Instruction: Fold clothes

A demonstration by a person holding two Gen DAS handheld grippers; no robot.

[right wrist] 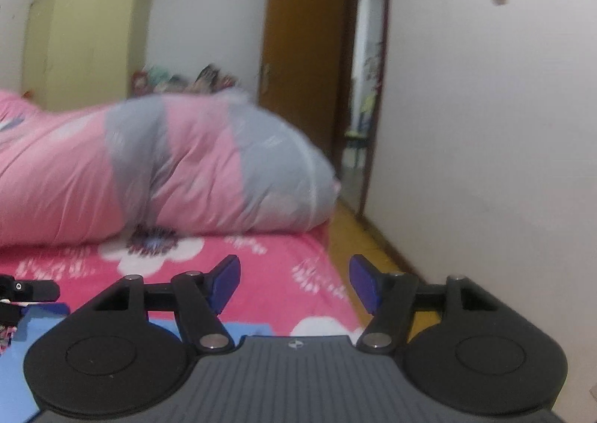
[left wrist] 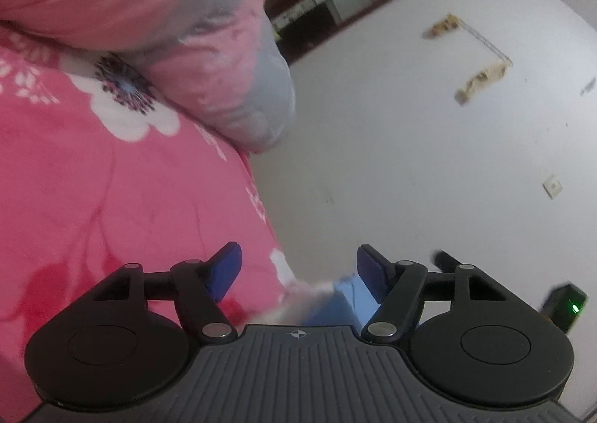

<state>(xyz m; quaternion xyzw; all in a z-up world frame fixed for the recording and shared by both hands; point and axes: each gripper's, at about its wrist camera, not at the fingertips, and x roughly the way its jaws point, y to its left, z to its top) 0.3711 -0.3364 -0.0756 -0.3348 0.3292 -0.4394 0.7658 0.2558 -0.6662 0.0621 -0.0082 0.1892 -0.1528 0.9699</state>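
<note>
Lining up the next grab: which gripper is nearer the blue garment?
Hard to call; both look close. The blue garment shows low between the open jaws of the left gripper, and it lies under the left side of the right gripper.

You face a white wall right of your right hand-held gripper, with an open brown door ahead. A pale yellow wardrobe stands far left. Wooden floor runs beside the bed's pink floral sheet, under a pink-and-grey quilt.
</note>
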